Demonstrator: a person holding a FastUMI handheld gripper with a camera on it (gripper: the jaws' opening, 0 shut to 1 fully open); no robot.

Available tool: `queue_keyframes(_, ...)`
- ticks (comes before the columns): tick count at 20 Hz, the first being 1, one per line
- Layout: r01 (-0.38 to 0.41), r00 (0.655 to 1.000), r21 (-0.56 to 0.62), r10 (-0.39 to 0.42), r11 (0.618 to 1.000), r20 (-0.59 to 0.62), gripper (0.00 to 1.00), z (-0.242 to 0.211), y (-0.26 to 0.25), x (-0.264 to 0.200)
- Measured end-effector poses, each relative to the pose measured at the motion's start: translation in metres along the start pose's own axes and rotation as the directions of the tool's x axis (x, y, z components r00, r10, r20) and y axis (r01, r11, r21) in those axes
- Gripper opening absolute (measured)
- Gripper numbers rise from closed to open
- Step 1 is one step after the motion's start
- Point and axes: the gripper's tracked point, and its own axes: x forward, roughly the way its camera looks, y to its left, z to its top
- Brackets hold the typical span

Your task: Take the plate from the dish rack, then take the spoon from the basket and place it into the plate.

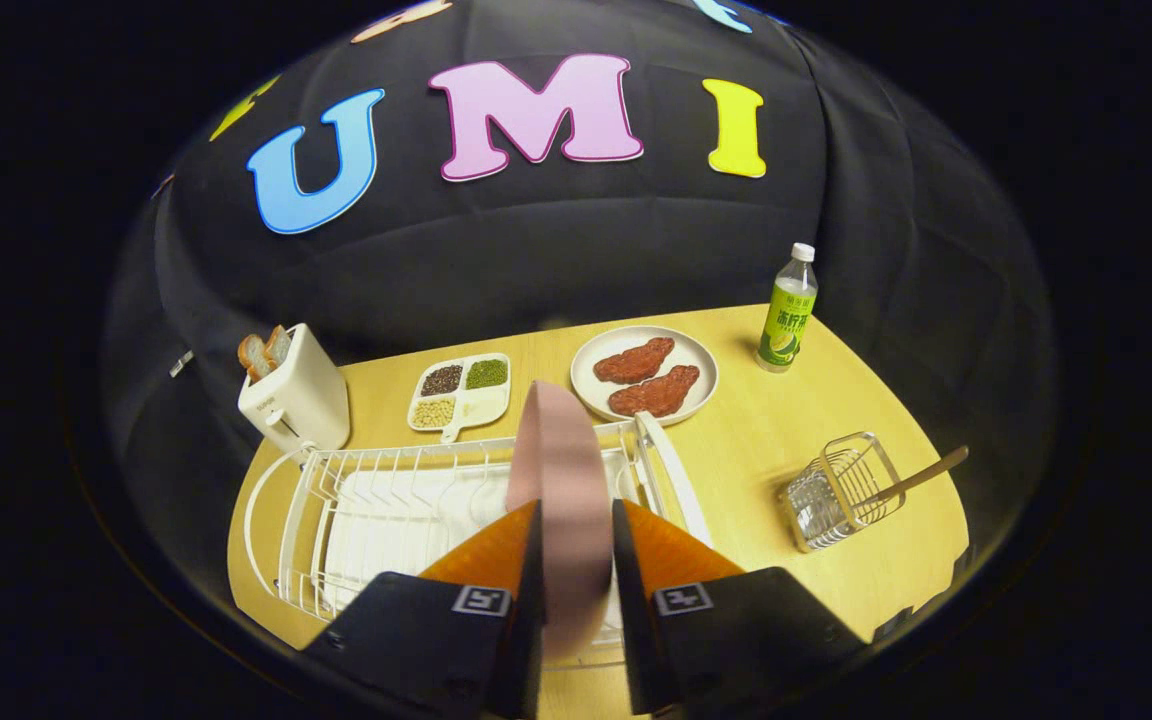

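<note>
Around the work stood a white toaster with bread slices in its slots, a divided tray of grains and beans, a round white dish with two reddish pieces of food, and a bottle with a green label at the back of the table. The white wire dish rack lay just ahead of the fingers. Off to the right sat a wire basket with the spoon leaning out of it, handle up, well apart from the gripper. The pink plate stood on edge between the two fingers, which were clamped against its faces; its upper rim rose beyond them, above the rack. All rested on a pale wooden table, backed by the booth's black cloth wall
</note>
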Motion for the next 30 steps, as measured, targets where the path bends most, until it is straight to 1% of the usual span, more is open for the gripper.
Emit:
queue_keyframes(1,0.011,1.0,0.004,-0.011,1.0,0.0,0.34,-0.001,0.003,0.003)
queue_keyframes(2,0.026,1.0,0.002,-0.026,1.0,0.001,0.33,-0.001,0.005,0.0)
queue_keyframes(5,0.058,0.998,-0.045,-0.057,0.997,0.022,0.29,0.0,0.012,-0.001)
queue_keyframes(9,0.126,0.988,-0.117,-0.115,0.985,0.099,0.27,0.015,0.018,-0.008)
queue_keyframes(11,0.159,0.979,-0.147,-0.137,0.976,0.148,0.27,0.033,0.016,-0.012)
queue_keyframes(14,0.187,0.972,-0.133,-0.163,0.973,0.169,0.27,0.043,0.003,-0.016)
queue_keyframes(16,0.199,0.964,-0.096,-0.178,0.975,0.198,0.27,0.058,-0.011,-0.022)
queue_keyframes(17,0.168,0.967,-0.064,-0.152,0.984,0.203,0.22,0.064,-0.012,-0.022)
queue_keyframes(18,0.134,0.973,-0.031,-0.126,0.99,0.192,0.2,0.068,-0.012,-0.022)
queue_keyframes(19,0.118,0.977,-0.009,-0.115,0.993,0.178,0.19,0.066,-0.013,-0.024)
queue_keyframes(21,0.079,0.983,0.01,-0.079,0.997,0.168,0.19,0.066,-0.016,-0.028)
queue_keyframes(23,0.02,0.985,0.01,-0.021,1.0,0.169,0.17,0.065,-0.015,-0.036)
queue_keyframes(26,-0.017,0.987,-0.001,0.017,1.0,0.16,0.17,0.058,-0.027,-0.056)
queue_keyframes(27,-0.037,0.987,0.0,0.037,0.999,0.158,0.17,0.053,-0.03,-0.063)
queue_keyframes(30,-0.13,0.982,0.015,0.127,0.991,0.137,0.18,0.025,-0.039,-0.095)
